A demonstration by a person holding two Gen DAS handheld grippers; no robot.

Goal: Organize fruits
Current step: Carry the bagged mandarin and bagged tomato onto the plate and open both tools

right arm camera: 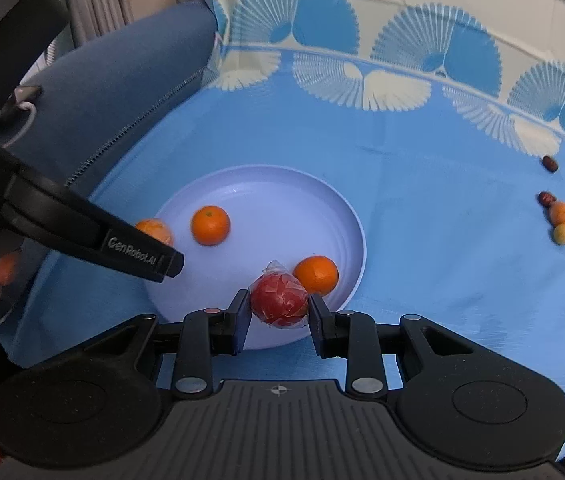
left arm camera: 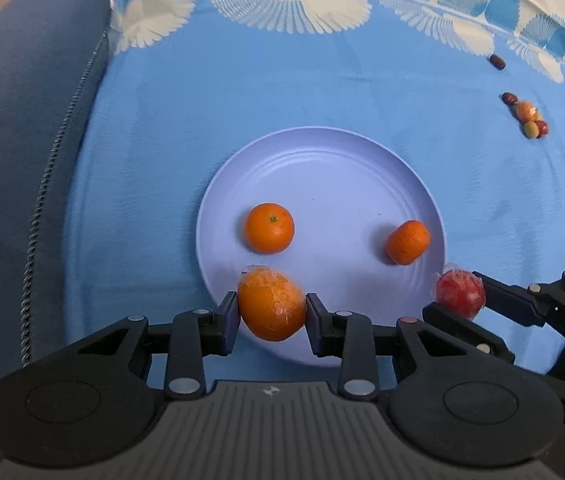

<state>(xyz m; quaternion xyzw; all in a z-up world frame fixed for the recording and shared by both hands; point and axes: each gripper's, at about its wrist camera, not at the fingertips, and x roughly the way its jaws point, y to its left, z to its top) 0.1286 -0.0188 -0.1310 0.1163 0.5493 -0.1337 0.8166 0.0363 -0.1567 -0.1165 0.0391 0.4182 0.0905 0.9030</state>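
A pale lilac plate (left arm camera: 322, 168) lies on a blue cloth; it also shows in the right wrist view (right arm camera: 282, 196). Two bare oranges (left arm camera: 269, 228) (left arm camera: 407, 242) rest on it. My left gripper (left arm camera: 272, 312) is shut on a plastic-wrapped orange (left arm camera: 272, 304) over the plate's near rim. My right gripper (right arm camera: 278, 308) is shut on a plastic-wrapped red fruit (right arm camera: 278, 300) over the plate's near right rim; the red fruit also shows in the left wrist view (left arm camera: 460, 292).
A cluster of small fruits (left arm camera: 528, 118) (right arm camera: 564, 222) and a lone dark date (left arm camera: 496, 61) lie on the cloth at the far right. A grey-blue cushion (left arm camera: 22, 160) with a zip borders the left side.
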